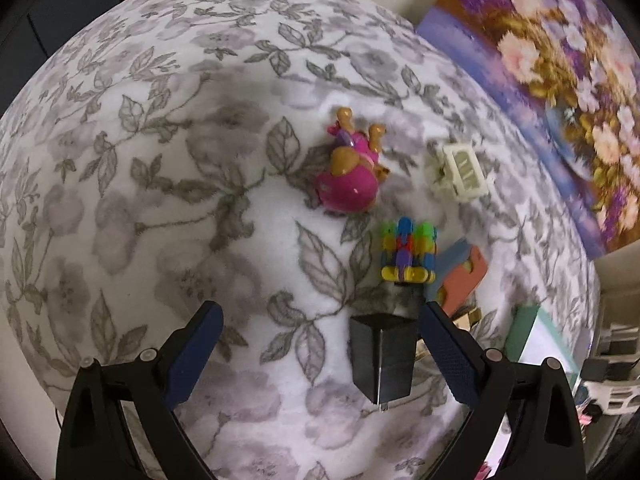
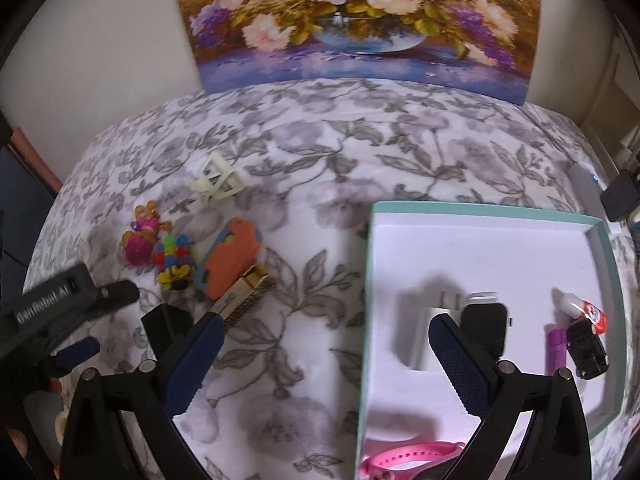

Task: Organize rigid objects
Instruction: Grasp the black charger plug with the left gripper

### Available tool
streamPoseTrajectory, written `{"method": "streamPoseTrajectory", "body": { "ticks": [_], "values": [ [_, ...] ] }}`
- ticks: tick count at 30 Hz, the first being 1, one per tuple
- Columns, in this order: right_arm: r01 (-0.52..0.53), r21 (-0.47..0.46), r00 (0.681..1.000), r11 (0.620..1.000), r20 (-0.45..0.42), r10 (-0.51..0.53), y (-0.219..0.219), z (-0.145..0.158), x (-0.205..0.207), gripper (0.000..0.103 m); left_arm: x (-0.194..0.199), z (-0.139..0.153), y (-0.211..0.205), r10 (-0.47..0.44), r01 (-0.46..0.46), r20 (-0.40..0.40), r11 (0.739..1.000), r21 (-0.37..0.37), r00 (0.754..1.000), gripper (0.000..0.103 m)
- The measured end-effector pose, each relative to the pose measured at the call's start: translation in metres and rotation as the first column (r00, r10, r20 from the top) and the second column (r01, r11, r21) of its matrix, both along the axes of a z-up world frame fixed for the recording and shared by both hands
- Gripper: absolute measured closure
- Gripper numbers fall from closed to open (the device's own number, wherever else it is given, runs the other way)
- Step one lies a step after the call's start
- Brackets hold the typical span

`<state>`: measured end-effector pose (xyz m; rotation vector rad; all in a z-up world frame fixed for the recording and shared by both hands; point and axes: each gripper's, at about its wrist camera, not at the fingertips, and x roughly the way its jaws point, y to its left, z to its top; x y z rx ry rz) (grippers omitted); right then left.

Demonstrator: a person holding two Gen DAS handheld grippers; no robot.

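Note:
My left gripper is open and empty above the floral blanket. A black charger block lies between its fingers, nearer the right one. Beyond it lie a colourful block toy, a pink toy figure, a cream clip and an orange-and-blue piece. My right gripper is open and empty at the left edge of a teal-rimmed white box. The box holds a white charger, a black block, a black toy car, a purple piece and a pink strap.
A flower painting leans on the wall behind the bed. A gold-and-brown box lies by the orange piece. The left gripper's body shows at the left of the right wrist view. Clutter stands past the bed's right edge.

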<state>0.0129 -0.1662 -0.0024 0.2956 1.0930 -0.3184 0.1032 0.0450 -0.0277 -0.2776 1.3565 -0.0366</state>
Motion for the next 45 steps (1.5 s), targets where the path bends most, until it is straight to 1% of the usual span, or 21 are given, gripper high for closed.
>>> {"method": "streamPoseTrajectory", "body": {
  "ticks": [4,7,8,9,11,12,14,15,19,20,23,24,26,28,31,34,36,38,42,45],
  "values": [
    [0.023,0.005,1.0,1.0,-0.005,-0.023,-0.008,0.0,-0.003,0.0,-0.002,-0.004,-0.006,-0.018,0.018,-0.024,1.0,-0.01,1.0,0.005],
    [0.032,0.016,0.999,0.999,-0.005,-0.032,-0.011,-0.001,-0.004,0.0,-0.003,-0.005,-0.012,-0.042,0.042,-0.024,0.999,0.007,0.999,0.007],
    [0.035,0.016,0.999,0.999,-0.005,-0.035,-0.012,-0.001,-0.004,0.0,-0.003,-0.006,-0.015,-0.054,0.054,-0.024,0.998,0.018,0.998,0.01],
    [0.038,0.015,0.999,0.999,-0.007,-0.037,-0.012,-0.001,-0.004,0.0,-0.004,-0.006,-0.018,-0.07,0.07,-0.027,0.997,0.028,0.997,0.017],
    [0.039,0.012,0.999,0.999,-0.011,-0.039,-0.013,-0.002,-0.004,0.0,-0.004,-0.007,-0.022,-0.087,0.087,-0.027,0.996,0.008,0.996,0.022],
    [0.037,0.013,0.999,0.999,-0.014,-0.037,-0.013,-0.002,-0.004,0.0,-0.005,-0.007,-0.024,-0.091,0.091,-0.031,0.996,0.004,0.995,0.027],
    [0.036,0.015,0.999,0.999,-0.019,-0.036,-0.013,-0.004,-0.004,0.0,-0.006,-0.008,-0.028,-0.112,0.112,-0.038,0.994,0.014,0.993,0.033],
    [0.036,0.016,0.999,0.999,-0.02,-0.036,-0.013,-0.004,-0.004,0.0,-0.006,-0.011,-0.035,-0.121,0.121,-0.044,0.992,0.015,0.992,0.035],
    [0.041,0.017,0.999,0.999,-0.023,-0.04,-0.014,-0.005,-0.004,0.0,-0.006,-0.017,-0.043,-0.132,0.132,-0.061,0.991,-0.011,0.989,0.036],
    [0.043,0.018,0.999,0.999,-0.024,-0.043,-0.015,-0.006,-0.004,0.0,-0.005,-0.017,-0.045,-0.137,0.136,-0.061,0.991,-0.013,0.989,0.039],
    [0.049,0.02,0.998,0.999,-0.029,-0.048,-0.016,-0.007,-0.005,0.0,-0.005,-0.019,-0.05,-0.15,0.15,-0.062,0.989,-0.006,0.987,0.053],
    [0.05,0.019,0.998,0.999,-0.029,-0.049,-0.016,-0.007,-0.005,0.0,-0.006,-0.019,-0.05,-0.151,0.15,-0.062,0.988,-0.021,0.987,0.059],
    [0.051,0.019,0.998,0.999,-0.03,-0.05,-0.016,-0.008,-0.005,0.0,-0.007,-0.018,-0.047,-0.152,0.149,-0.06,0.987,-0.054,0.987,0.068],
    [0.047,0.018,0.998,0.999,-0.031,-0.046,-0.016,-0.008,-0.004,0.0,-0.008,-0.018,-0.049,-0.158,0.155,-0.055,0.987,-0.049,0.986,0.068],
    [0.035,0.017,0.999,0.999,-0.021,-0.035,-0.013,-0.007,-0.003,0.0,-0.01,-0.017,-0.052,-0.175,0.175,-0.045,0.984,-0.018,0.983,0.069],
    [0.017,0.011,1.0,1.0,-0.006,-0.017,-0.009,-0.005,-0.002,0.0,-0.009,-0.018,-0.049,-0.164,0.163,-0.042,0.986,-0.025,0.986,0.07],
    [-0.001,0.017,1.0,1.0,0.001,0.001,-0.007,-0.005,-0.001,0.0,-0.008,-0.018,-0.045,-0.158,0.158,-0.041,0.987,-0.005,0.987,0.073],
    [-0.016,0.019,1.0,1.0,0.01,0.016,-0.004,-0.004,0.0,0.0,-0.007,-0.017,-0.04,-0.152,0.152,-0.039,0.988,0.005,0.988,0.073],
    [-0.076,0.014,0.997,0.997,0.031,0.075,0.006,-0.004,0.003,0.0,-0.003,-0.018,-0.025,-0.119,0.117,-0.047,0.993,-0.033,0.992,0.073],
    [-0.137,-0.007,0.99,0.991,0.037,0.137,0.018,-0.006,0.007,0.0,-0.001,-0.018,-0.011,-0.086,0.085,-0.05,0.996,-0.037,0.995,0.073]
  ]
}}
